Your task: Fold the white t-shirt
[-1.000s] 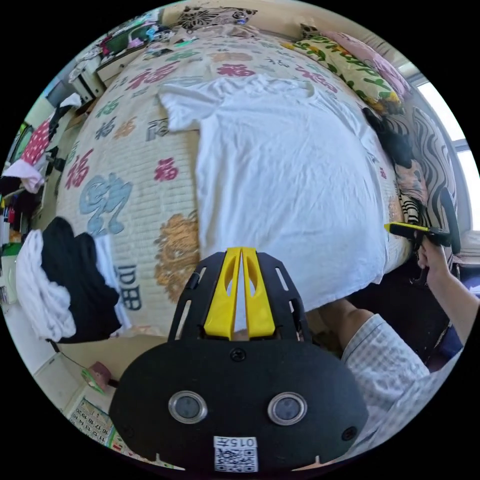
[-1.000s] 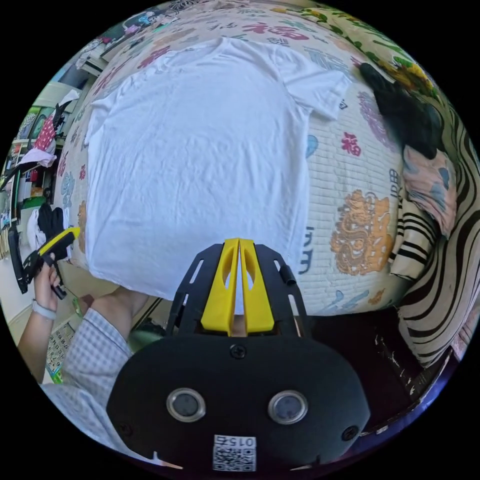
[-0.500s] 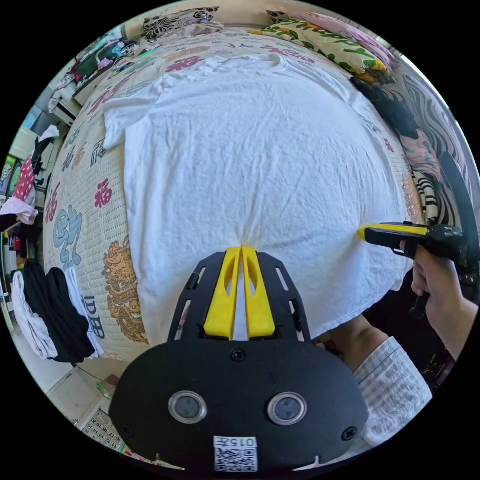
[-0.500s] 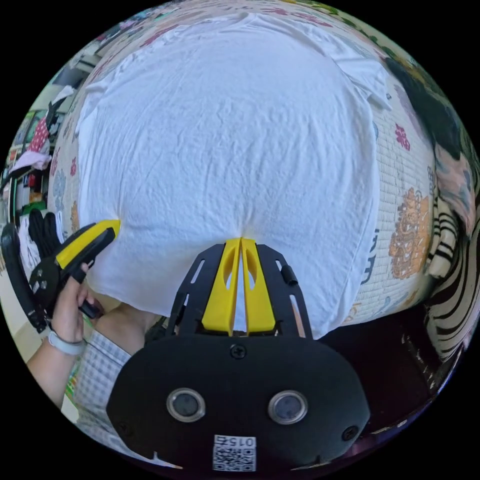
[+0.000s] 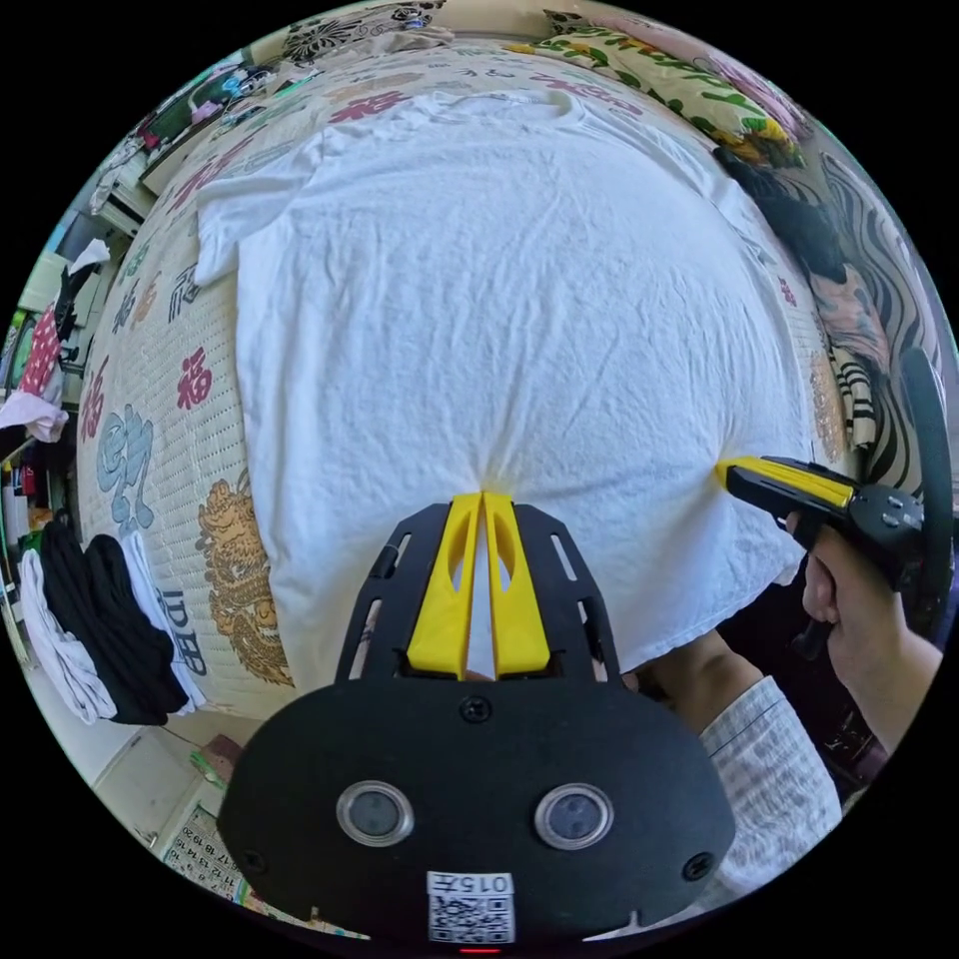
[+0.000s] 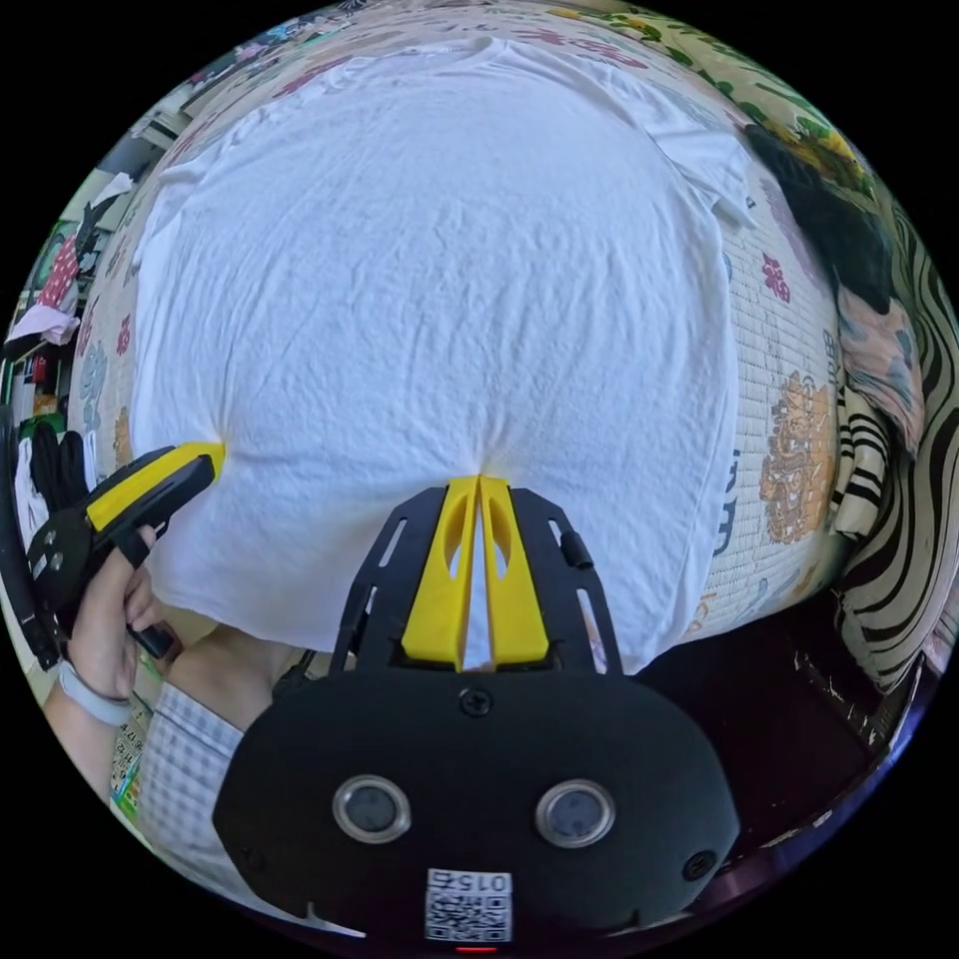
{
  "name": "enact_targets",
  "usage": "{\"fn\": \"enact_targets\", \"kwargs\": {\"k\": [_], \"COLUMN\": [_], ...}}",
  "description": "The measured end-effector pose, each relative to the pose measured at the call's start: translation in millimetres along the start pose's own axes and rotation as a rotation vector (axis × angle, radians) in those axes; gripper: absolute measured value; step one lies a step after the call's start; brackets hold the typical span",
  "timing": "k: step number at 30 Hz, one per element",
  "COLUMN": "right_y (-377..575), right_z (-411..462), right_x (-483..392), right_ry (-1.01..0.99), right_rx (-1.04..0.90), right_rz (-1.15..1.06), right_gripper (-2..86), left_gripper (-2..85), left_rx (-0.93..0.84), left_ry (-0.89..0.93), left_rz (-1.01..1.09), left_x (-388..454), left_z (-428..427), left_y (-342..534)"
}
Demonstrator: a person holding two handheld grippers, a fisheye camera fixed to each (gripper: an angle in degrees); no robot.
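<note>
The white t-shirt point(image 5: 499, 300) lies flat on a bed, collar at the far end and hem hanging over the near edge. In the left gripper view, my left gripper point(image 5: 483, 496) is shut, pinching the shirt's lower left part; creases fan out from its tips. My right gripper point(image 5: 723, 470), held by a hand, pinches the lower right part. The right gripper view shows the shirt point(image 6: 450, 280) with my right gripper point(image 6: 479, 480) shut on puckered cloth, and the left gripper point(image 6: 216, 453) nipping the fabric further left.
A patterned bedcover point(image 5: 150, 400) lies under the shirt. Black and white clothes point(image 5: 90, 639) hang at the bed's near left corner. Floral pillows point(image 5: 679, 90) lie at the far end. A dark garment point(image 6: 829, 220) and striped cloth point(image 6: 899, 519) lie right. The person's knee point(image 5: 699, 669) is under the hem.
Over the last second both grippers came forward from the hem onto the shirt's lower part, where creases now gather at their tips. They have barely moved in the last half second.
</note>
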State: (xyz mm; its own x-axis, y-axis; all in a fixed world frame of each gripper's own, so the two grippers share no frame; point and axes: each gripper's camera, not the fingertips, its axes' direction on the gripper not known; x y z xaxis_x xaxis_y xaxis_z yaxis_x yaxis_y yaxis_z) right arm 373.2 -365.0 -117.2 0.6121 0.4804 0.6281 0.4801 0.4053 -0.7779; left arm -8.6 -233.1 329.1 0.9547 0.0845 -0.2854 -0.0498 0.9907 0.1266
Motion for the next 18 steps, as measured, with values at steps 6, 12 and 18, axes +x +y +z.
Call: {"fn": "enact_targets", "kwargs": {"k": [6,12,18], "right_y": [8,3,-17], "right_z": [-51,-136,-188], "right_x": [17,85,162], "right_ry": [-0.097,-0.092,-0.282], "right_rx": [0.030,0.256,0.394], "right_rz": [0.063,0.181,0.250], "right_gripper": [-1.0,-0.3,2.6], "left_gripper": [1.9,6.1,7.3], "left_rx": [0.085,0.239,0.310], "left_ry": [0.140,0.213,0.285], "left_rz": [0.053,0.247,0.431], "left_x": [-7,34,101], "left_z": [-7,-30,-17], "left_y": [-25,-101,-228]}}
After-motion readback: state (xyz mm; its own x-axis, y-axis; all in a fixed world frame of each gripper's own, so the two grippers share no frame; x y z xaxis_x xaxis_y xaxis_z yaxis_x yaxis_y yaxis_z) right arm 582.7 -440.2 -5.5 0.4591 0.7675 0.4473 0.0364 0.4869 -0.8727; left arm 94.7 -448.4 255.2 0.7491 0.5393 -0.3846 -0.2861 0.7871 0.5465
